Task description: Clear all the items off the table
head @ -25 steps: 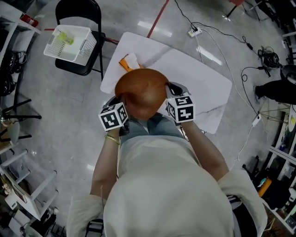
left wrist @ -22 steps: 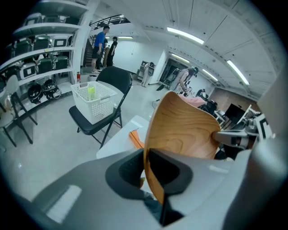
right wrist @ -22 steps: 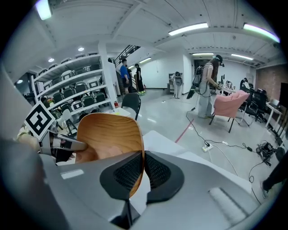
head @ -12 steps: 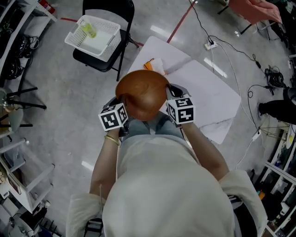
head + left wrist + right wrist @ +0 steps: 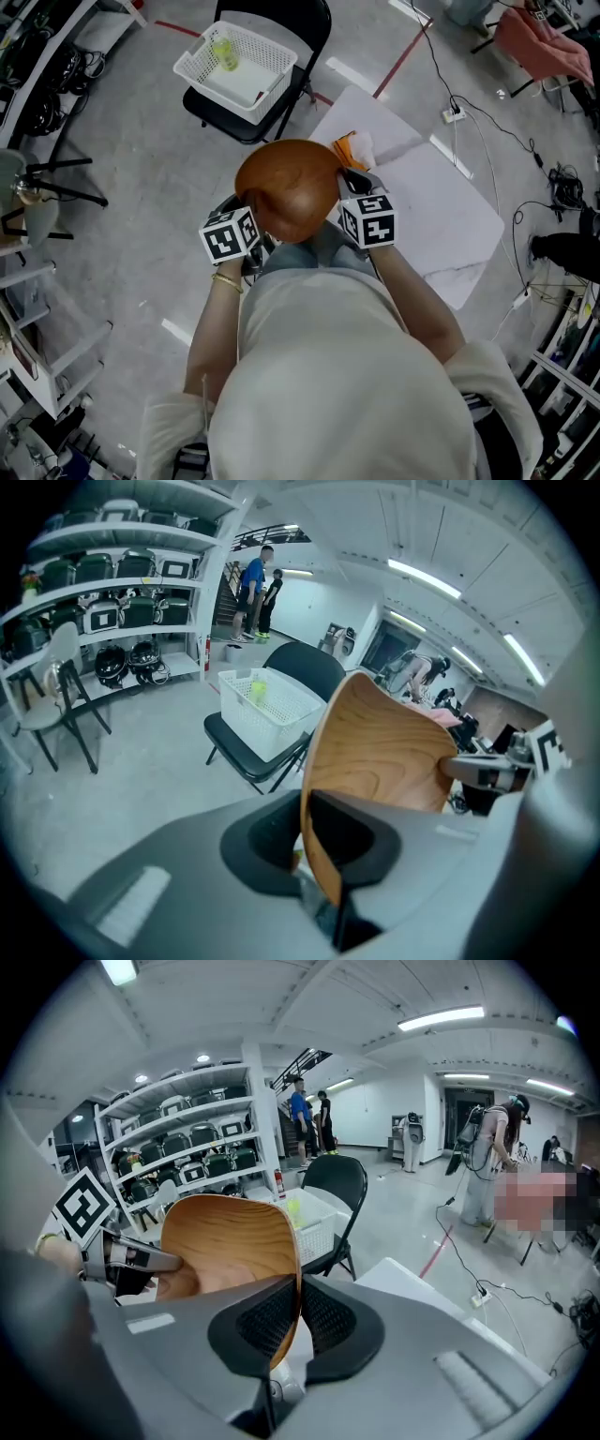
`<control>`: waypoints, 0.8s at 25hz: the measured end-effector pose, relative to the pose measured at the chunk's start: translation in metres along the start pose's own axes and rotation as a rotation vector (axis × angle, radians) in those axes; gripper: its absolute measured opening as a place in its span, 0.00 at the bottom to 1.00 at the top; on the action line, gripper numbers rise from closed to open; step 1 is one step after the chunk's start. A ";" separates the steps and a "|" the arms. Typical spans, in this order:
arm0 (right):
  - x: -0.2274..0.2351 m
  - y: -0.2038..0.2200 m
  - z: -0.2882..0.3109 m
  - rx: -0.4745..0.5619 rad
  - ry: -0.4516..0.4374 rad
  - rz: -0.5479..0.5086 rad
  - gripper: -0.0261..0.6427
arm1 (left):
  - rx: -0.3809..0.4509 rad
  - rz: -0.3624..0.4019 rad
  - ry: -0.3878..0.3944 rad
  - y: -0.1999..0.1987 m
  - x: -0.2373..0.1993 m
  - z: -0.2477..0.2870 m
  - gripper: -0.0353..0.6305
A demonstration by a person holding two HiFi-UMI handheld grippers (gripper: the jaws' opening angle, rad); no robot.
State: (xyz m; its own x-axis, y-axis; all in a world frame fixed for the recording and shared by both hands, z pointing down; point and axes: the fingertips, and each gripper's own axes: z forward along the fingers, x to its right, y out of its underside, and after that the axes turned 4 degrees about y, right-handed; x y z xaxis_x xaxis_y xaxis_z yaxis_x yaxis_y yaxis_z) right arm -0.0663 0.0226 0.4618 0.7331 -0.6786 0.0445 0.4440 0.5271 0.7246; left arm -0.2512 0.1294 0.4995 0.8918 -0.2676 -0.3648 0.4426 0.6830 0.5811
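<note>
Between the two grippers, in front of the person's chest, a wooden bowl [image 5: 288, 187] is held in the air, off the white table [image 5: 441, 206]. The jaws of the left gripper [image 5: 305, 841] are closed on one side of the bowl's rim, and those of the right gripper [image 5: 298, 1309] are clamped on the opposite side. An orange and white item [image 5: 354, 148] is seen lying at the table's near corner, and a white basket [image 5: 212, 92] is set on a black chair [image 5: 300, 23] just beyond.
</note>
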 end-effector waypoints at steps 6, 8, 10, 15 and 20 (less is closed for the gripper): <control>-0.031 -0.027 0.028 -0.001 -0.026 -0.022 0.06 | 0.021 -0.032 -0.015 -0.022 -0.040 -0.006 0.11; -0.040 -0.035 0.037 -0.006 -0.034 -0.031 0.06 | 0.020 -0.047 -0.020 -0.027 -0.052 -0.006 0.11; -0.047 -0.042 0.045 -0.009 -0.041 -0.039 0.06 | 0.020 -0.057 -0.023 -0.032 -0.061 -0.006 0.11; -0.065 -0.059 0.063 -0.013 -0.065 -0.059 0.06 | 0.033 -0.079 -0.031 -0.045 -0.083 -0.010 0.10; -0.079 -0.075 0.077 -0.011 -0.091 -0.071 0.06 | 0.049 -0.105 -0.050 -0.057 -0.101 -0.013 0.10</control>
State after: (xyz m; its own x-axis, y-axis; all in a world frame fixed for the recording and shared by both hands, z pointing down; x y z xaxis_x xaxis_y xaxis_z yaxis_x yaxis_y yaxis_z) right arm -0.1971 -0.0027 0.4574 0.6502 -0.7577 0.0562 0.4988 0.4815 0.7207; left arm -0.3679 0.1263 0.4941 0.8432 -0.3704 -0.3896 0.5370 0.6154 0.5770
